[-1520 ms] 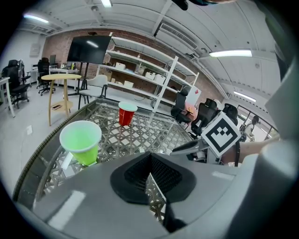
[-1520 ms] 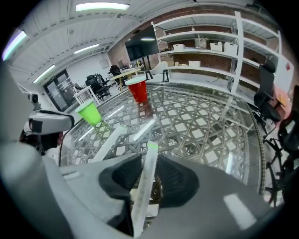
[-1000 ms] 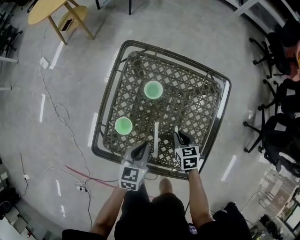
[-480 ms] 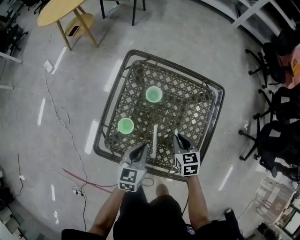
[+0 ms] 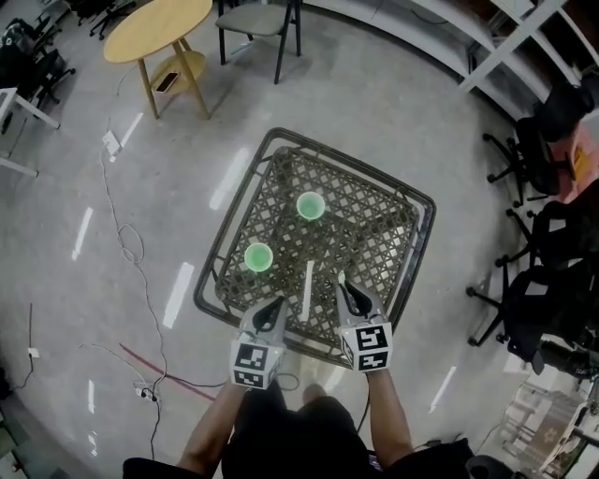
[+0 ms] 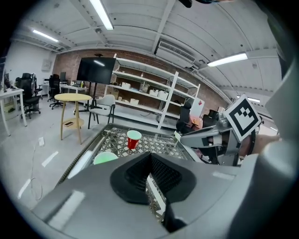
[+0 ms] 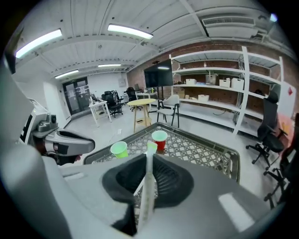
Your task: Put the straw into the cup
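Note:
A red cup (image 5: 311, 206) with a green inside stands upright on the lattice table (image 5: 374, 175). A green cup (image 5: 258, 256) stands nearer to me on the left. My right gripper (image 5: 343, 285) hangs over the table's near edge, shut on a pale straw (image 7: 147, 186) that sticks up between its jaws. A second white straw (image 5: 308, 288) lies flat on the lattice between the two grippers. My left gripper (image 5: 274, 307) is beside it at the near edge, its jaws together and holding nothing. Both cups show in the right gripper view: the red cup (image 7: 160, 138) and the green cup (image 7: 119, 149).
A round yellow table (image 5: 159, 19) and a grey chair (image 5: 257, 19) stand beyond the lattice table. Black office chairs (image 5: 533, 168) crowd the right side. Cables (image 5: 122, 234) trail over the floor at the left. Shelving (image 6: 154, 98) lines the brick wall.
Both grippers have risen from the table's near edge, the right one carrying its straw. The view has pulled back, so the table looks smaller. The cups and the lying straw have not moved.

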A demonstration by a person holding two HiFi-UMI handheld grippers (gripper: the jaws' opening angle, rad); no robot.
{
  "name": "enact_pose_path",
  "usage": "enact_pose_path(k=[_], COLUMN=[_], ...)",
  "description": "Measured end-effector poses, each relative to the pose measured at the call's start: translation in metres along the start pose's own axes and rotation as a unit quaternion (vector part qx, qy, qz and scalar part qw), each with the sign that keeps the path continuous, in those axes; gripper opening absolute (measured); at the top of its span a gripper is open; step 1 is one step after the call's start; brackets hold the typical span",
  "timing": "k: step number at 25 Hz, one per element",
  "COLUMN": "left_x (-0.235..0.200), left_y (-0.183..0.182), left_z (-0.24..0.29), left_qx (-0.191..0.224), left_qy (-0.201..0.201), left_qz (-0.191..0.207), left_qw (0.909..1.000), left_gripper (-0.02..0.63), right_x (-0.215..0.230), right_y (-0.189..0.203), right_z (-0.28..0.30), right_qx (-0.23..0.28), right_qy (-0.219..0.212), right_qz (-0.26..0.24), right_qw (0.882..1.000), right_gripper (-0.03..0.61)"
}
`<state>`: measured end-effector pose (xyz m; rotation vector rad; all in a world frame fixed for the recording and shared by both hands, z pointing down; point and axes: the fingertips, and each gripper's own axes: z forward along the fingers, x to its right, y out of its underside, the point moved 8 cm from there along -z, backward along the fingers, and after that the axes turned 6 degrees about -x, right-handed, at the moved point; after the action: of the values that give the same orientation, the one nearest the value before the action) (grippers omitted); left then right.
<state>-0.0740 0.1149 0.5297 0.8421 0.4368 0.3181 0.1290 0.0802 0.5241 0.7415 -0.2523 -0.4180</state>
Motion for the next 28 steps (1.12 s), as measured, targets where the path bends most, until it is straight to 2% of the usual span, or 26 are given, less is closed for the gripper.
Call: enact_pose_path(k=[12,20,28], left_x=[-0.023,-0.051,-0.079], left_y=[-0.022,-0.026,-0.034], left_z=[-0.052,-0.075,-0.079], left_qx=[0.045,0.065,0.071], left_qy=[-0.062,-0.091,-0.103], left_qz=[-0.014,-0.025,-0.030], left_qw=[0.9970,0.9934,0.9917], left_gripper=[0.006,0.006,0.006], right_x=[-0.050,-0.077,-0.092], right_y=[-0.057,-0.091,-0.125], right_z=[-0.016,-0.002,0.028], right_qx=[0.064,0.101,0.120], right_qy=[-0.054,-0.082,-0.103], right_qz=[-0.042,-0.035,-0.029], right_qw=[0.996,0.991,0.987], right_gripper=[0.048,0.049,0.049])
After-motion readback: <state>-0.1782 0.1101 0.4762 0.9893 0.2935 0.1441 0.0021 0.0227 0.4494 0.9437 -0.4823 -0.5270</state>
